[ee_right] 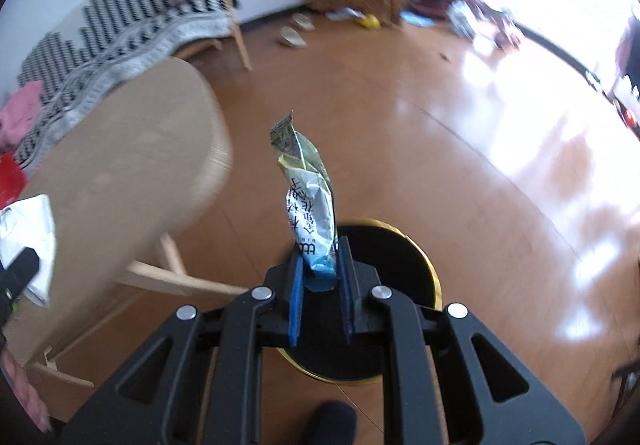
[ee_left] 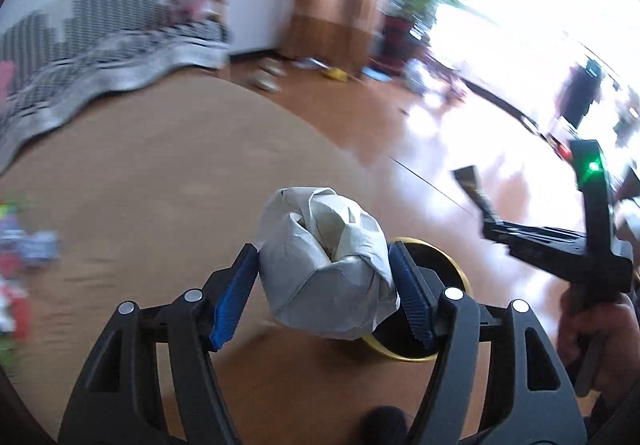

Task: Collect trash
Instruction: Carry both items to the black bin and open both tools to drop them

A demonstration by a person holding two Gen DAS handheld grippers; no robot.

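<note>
In the left wrist view my left gripper [ee_left: 324, 265] is shut on a crumpled ball of grey-white paper [ee_left: 328, 261], its blue pads pressing both sides. Behind the ball shows a round black bin with a gold rim [ee_left: 452, 269] on the floor. The right gripper [ee_left: 480, 201], held by a hand [ee_left: 588, 333], appears at the right edge of that view. In the right wrist view my right gripper [ee_right: 320, 269] is shut on the bottom of a snack wrapper [ee_right: 310, 205] with blue and white print, which stands up above the same black, gold-rimmed bin [ee_right: 404, 257].
A round light-wood table [ee_right: 120, 173] with wooden legs stands at the left, with a white plastic bag [ee_right: 28, 241] on it. A sofa with a black-and-white cover [ee_right: 120, 29] lines the wall. Slippers [ee_right: 292, 37] and clutter lie on the glossy wooden floor [ee_right: 440, 125] further back.
</note>
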